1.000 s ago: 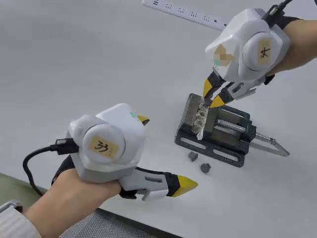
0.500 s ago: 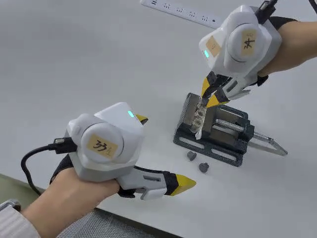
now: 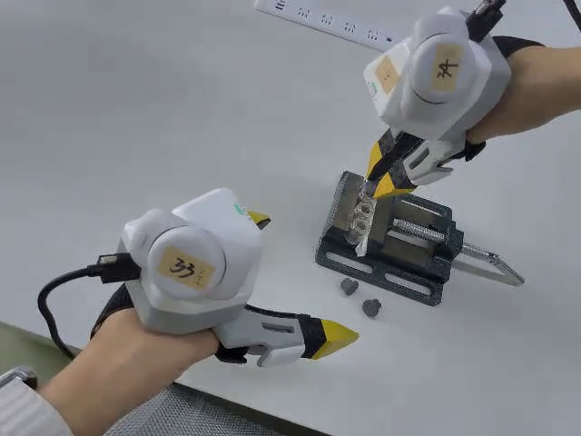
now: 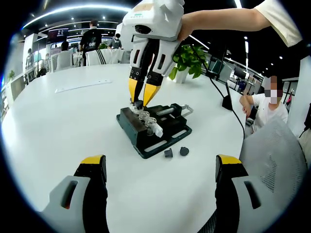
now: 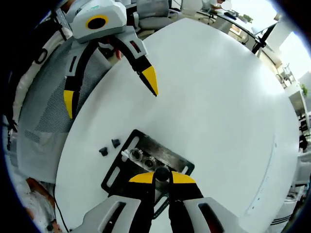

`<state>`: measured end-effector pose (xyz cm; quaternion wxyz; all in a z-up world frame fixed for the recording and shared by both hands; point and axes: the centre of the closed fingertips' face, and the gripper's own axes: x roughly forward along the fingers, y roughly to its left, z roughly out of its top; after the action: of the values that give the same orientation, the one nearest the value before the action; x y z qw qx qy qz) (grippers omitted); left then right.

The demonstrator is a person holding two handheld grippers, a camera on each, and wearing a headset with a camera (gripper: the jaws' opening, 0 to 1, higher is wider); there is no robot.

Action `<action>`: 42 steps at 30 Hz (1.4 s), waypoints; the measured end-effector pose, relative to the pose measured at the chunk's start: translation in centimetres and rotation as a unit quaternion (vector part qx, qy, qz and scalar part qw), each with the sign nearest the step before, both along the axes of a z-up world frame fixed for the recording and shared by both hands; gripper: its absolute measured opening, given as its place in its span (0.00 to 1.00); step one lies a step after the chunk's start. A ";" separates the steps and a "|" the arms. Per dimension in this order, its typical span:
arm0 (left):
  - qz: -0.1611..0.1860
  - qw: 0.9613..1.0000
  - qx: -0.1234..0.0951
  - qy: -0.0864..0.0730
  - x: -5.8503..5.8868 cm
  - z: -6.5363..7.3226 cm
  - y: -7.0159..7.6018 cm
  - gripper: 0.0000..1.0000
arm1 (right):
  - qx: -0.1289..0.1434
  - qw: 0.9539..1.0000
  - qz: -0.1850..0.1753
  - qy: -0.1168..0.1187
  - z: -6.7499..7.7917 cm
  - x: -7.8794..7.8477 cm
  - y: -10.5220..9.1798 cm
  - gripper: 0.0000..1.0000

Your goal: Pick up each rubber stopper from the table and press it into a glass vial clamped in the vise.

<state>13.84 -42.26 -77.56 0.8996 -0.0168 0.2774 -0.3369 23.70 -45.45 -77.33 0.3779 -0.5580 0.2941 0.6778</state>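
On the desk the vise sits unmoved. The left gripper still hovers, fingers wide. The right gripper has rolled slightly, fingers narrow on a rubber stopper over the end vial; two stoppers lie beside the vise.

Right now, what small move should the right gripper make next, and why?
Probably a short push straight down. The right gripper is shut on a dark stopper at the mouth of the end vial in the vise; whether it is fully seated cannot be told. Two more stoppers lie beside the vise.
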 end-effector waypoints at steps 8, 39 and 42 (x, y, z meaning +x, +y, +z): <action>-0.001 1.000 -0.001 0.002 -0.1 0.0 -0.1 0.92 | 0.007 1.000 0.026 -0.004 0.0 -0.1 0.0 0.04; -0.004 1.000 -0.001 0.003 -0.1 -0.1 -0.2 0.91 | 0.018 0.998 0.058 -0.027 0.1 -0.1 0.0 0.08; -0.003 1.000 -0.001 0.003 -0.1 -0.1 -0.1 0.91 | 0.022 0.998 0.058 -0.030 0.1 0.0 0.1 0.11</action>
<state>13.75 -42.39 -77.63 0.8975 -0.0177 0.2801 -0.3401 23.65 -45.31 -77.22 0.3589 -0.5858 0.2353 0.6875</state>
